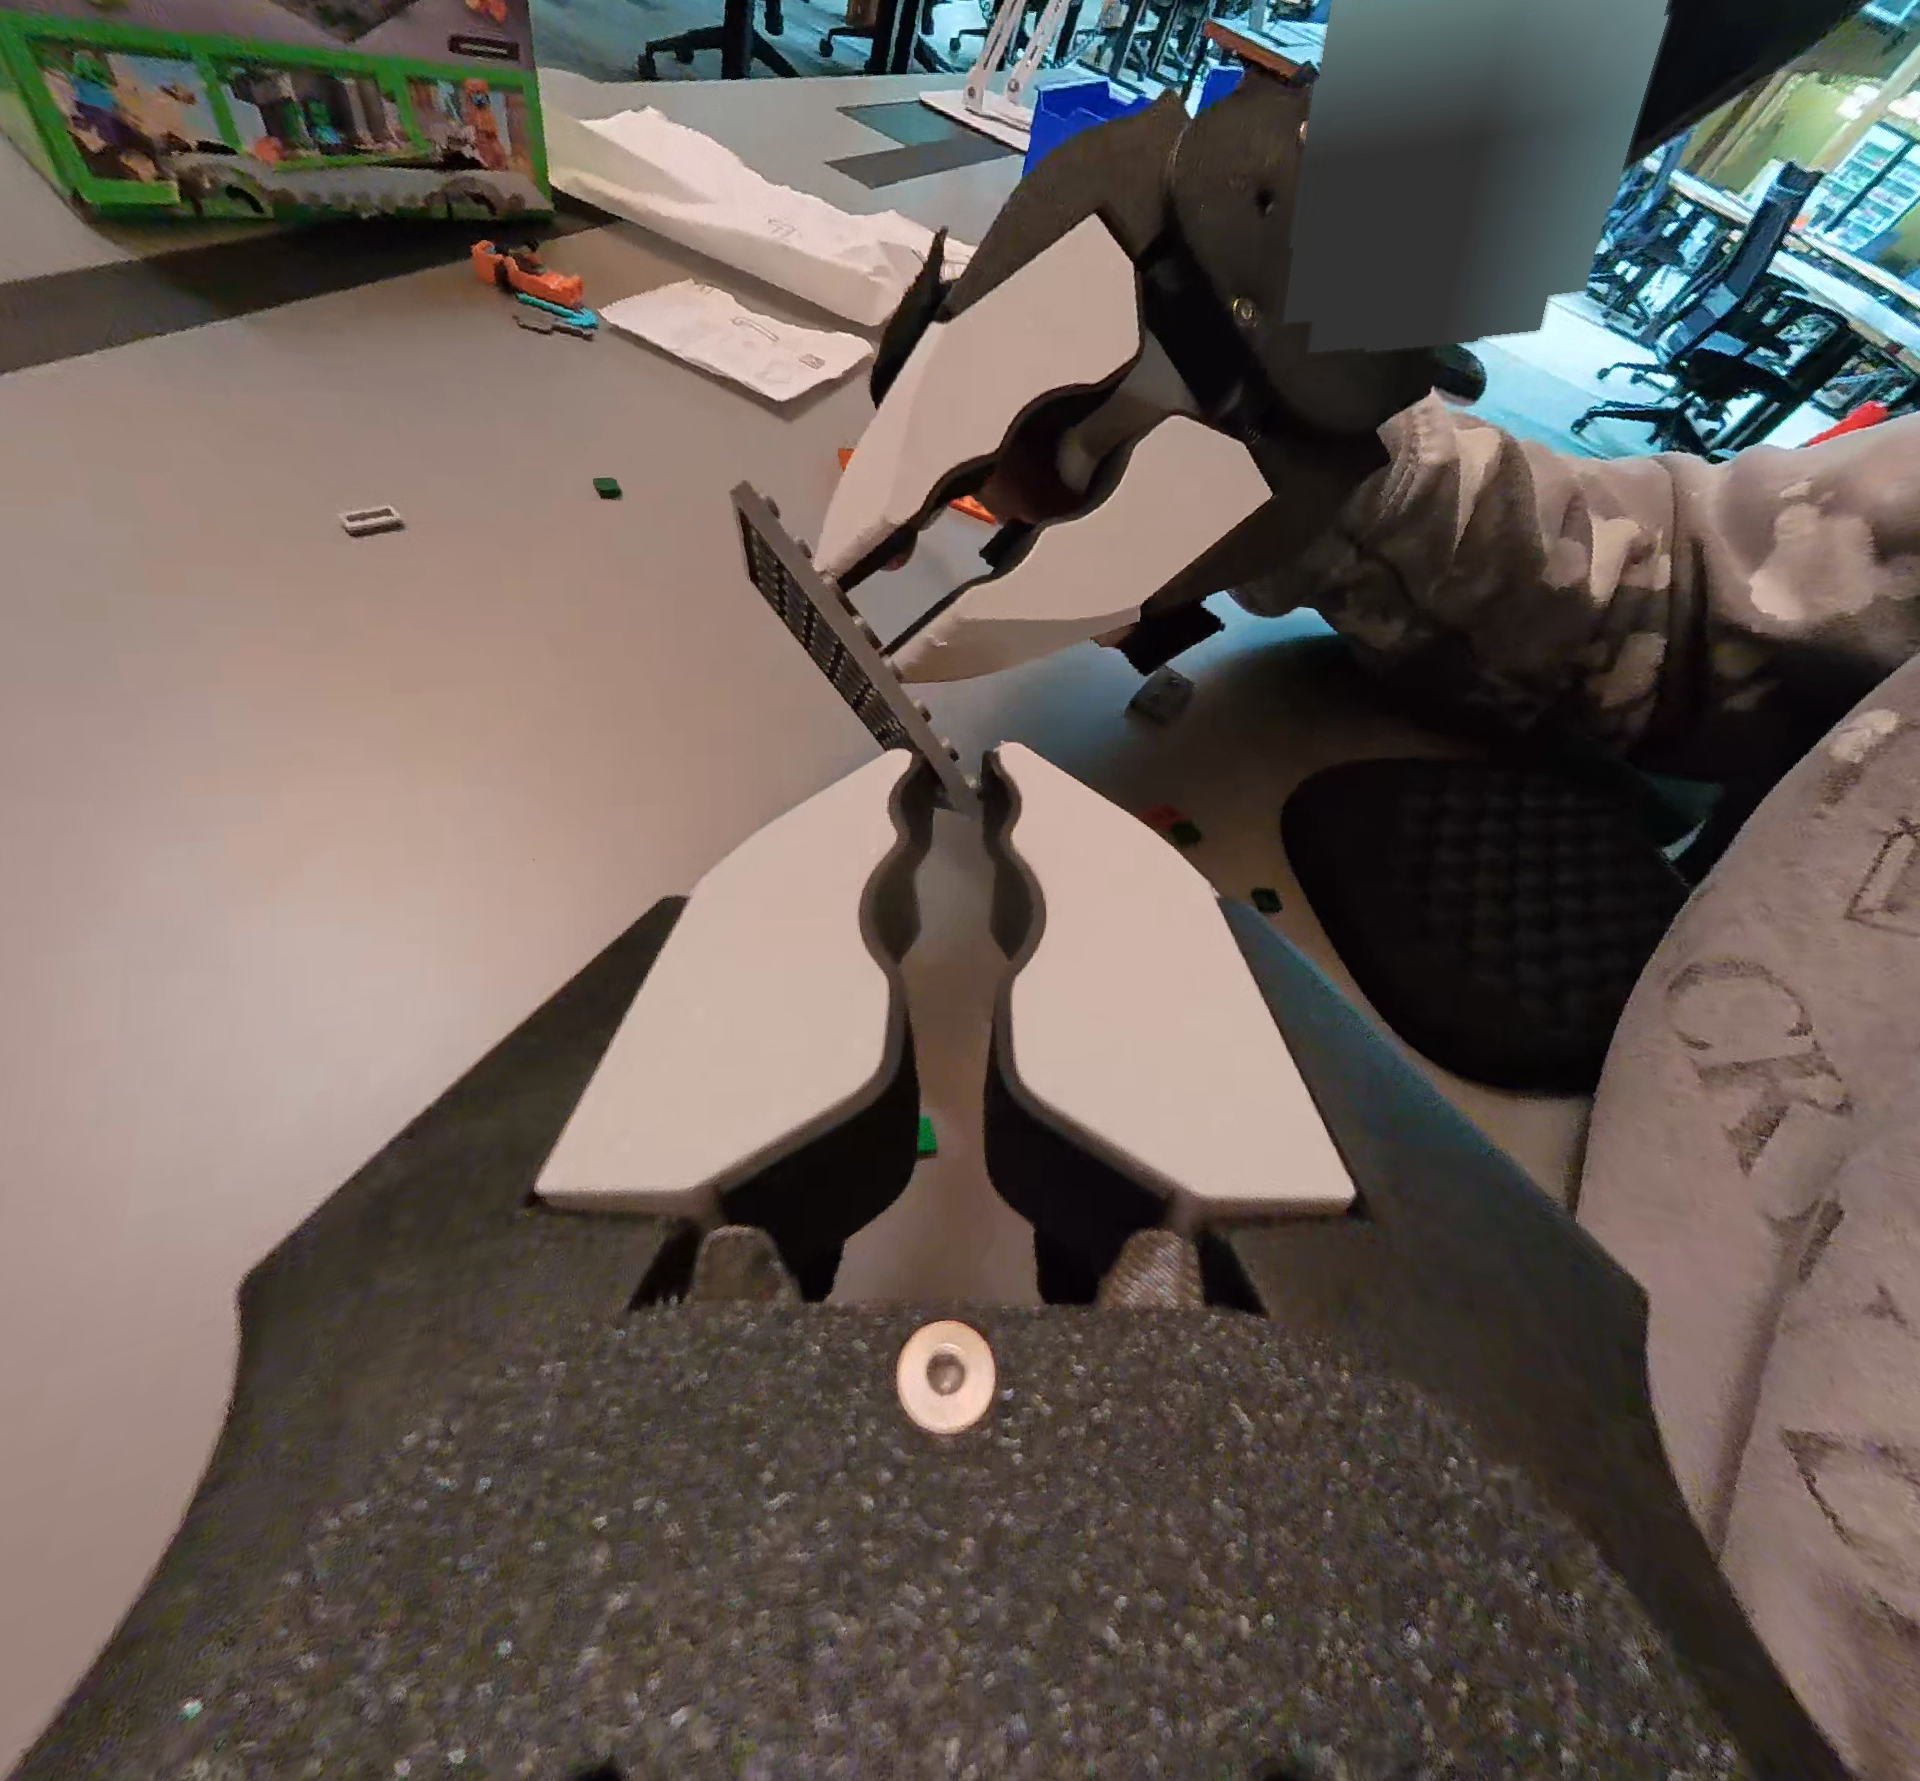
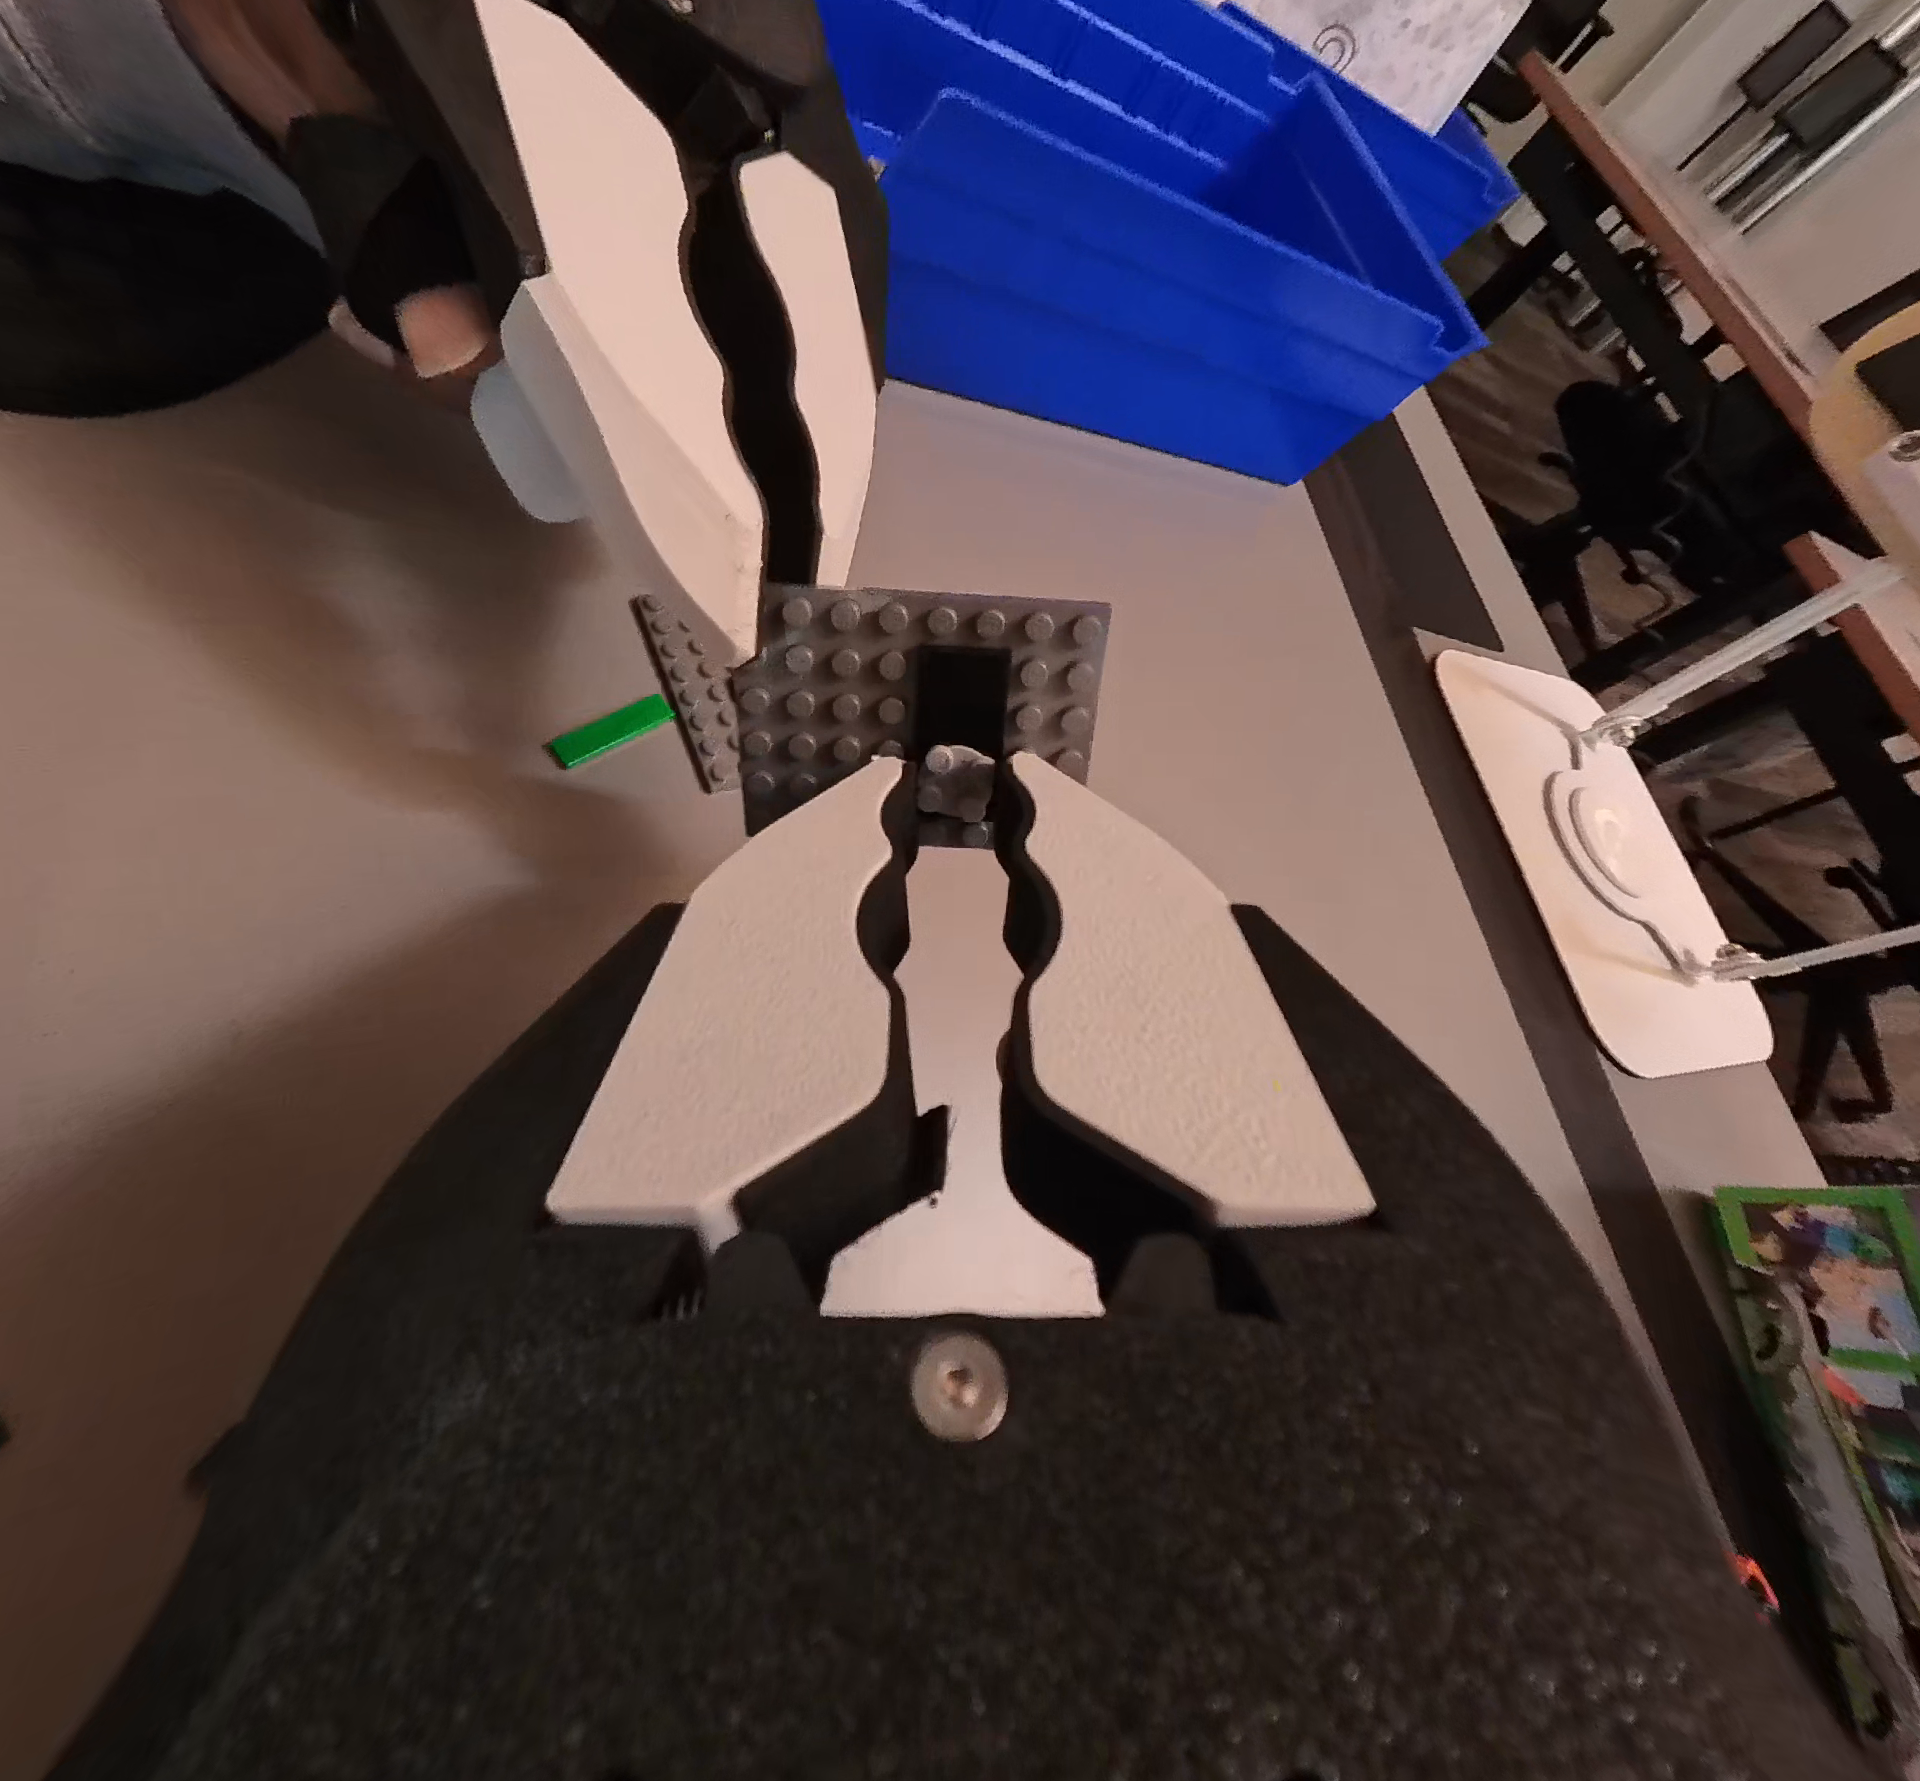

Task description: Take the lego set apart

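Observation:
A dark grey studded Lego plate [image 1: 831,640] is held tilted above the table. My left gripper [image 1: 948,781] is shut on its lower edge. In the right wrist view the plate [image 2: 842,692] faces me, with a black piece [image 2: 961,697] on it and a narrower grey plate [image 2: 681,682] attached at its left. My right gripper [image 2: 956,781] is closed around a small grey brick [image 2: 948,781] standing on the plate below the black piece. The left gripper [image 2: 784,604] comes in from above; the right gripper [image 1: 868,611] meets the plate's studded side.
A green Lego box [image 1: 270,69], paper bags [image 1: 727,193] and an orange build [image 1: 525,277] lie at the far left. Small loose pieces [image 1: 371,521] dot the table. Blue bins [image 2: 1143,225] stand behind, with a green tile [image 2: 608,734], a white stand base [image 2: 1600,858] and a chair [image 1: 1475,921]. Both grippers' tips are close together, under 4 cm apart.

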A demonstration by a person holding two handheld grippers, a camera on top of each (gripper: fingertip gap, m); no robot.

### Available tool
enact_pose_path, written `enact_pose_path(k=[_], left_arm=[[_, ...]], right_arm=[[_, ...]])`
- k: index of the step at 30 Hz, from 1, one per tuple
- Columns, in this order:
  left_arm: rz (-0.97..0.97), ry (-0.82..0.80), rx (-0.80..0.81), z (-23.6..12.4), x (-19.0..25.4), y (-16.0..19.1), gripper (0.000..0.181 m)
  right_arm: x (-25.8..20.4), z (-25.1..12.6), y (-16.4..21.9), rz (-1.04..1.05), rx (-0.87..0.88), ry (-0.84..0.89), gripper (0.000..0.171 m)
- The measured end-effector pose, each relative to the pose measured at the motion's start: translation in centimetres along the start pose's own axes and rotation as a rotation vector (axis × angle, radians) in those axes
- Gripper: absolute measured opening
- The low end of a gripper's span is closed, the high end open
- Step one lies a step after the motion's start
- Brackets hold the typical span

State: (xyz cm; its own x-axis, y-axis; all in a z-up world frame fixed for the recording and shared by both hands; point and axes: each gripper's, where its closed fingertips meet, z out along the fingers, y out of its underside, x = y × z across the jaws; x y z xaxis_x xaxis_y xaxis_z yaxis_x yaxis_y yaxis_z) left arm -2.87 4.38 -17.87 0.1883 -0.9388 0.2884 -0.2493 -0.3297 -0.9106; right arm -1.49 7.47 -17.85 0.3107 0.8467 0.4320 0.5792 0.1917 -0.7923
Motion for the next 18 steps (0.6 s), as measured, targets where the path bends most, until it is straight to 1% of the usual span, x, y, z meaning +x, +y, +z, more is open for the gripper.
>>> enact_pose_path(k=[3, 4, 5, 6, 10, 12, 16, 17, 18], left_arm=[[-0.019, -0.015, 0.012, -0.2, -0.3, -0.1, 0.009], [-0.032, -0.032, 0.008, -0.3, -0.7, 0.0, 0.008], [-0.044, -0.051, 0.008, -0.4, -1.1, 0.1, 0.007], [-0.062, -0.064, 0.021, -0.5, -1.5, 0.0, 0.006], [-0.125, -0.086, 0.039, -0.8, -2.3, -0.3, 0.006], [-0.127, -0.102, 0.042, -0.8, -2.6, -0.2, 0.006], [-0.124, -0.100, 0.049, -0.8, -2.6, -0.2, 0.005], [-0.125, -0.099, 0.054, -0.8, -2.6, -0.3, 0.005], [-0.126, -0.103, 0.061, -0.9, -2.6, -0.3, 0.005]], right_arm=[[0.3, 0.0, -0.2, -0.002, 0.024, 0.021, 0.013], [0.6, -0.2, -0.2, -0.002, 0.031, 0.034, 0.010], [0.8, -0.3, -0.3, 0.007, 0.045, 0.042, 0.002], [0.8, -0.4, -0.4, 0.013, 0.057, 0.028, 0.001], [1.0, -0.2, -0.3, -0.010, 0.054, 0.052, 0.000], [1.1, -0.4, -0.4, 0.000, 0.066, 0.047, 0.000], [1.9, -0.7, -0.9, -0.030, 0.085, 0.104, 0.000], [2.0, -0.7, -0.8, -0.032, 0.074, 0.111, 0.003], [2.2, -0.6, -0.6, -0.018, 0.064, 0.107, 0.015]])
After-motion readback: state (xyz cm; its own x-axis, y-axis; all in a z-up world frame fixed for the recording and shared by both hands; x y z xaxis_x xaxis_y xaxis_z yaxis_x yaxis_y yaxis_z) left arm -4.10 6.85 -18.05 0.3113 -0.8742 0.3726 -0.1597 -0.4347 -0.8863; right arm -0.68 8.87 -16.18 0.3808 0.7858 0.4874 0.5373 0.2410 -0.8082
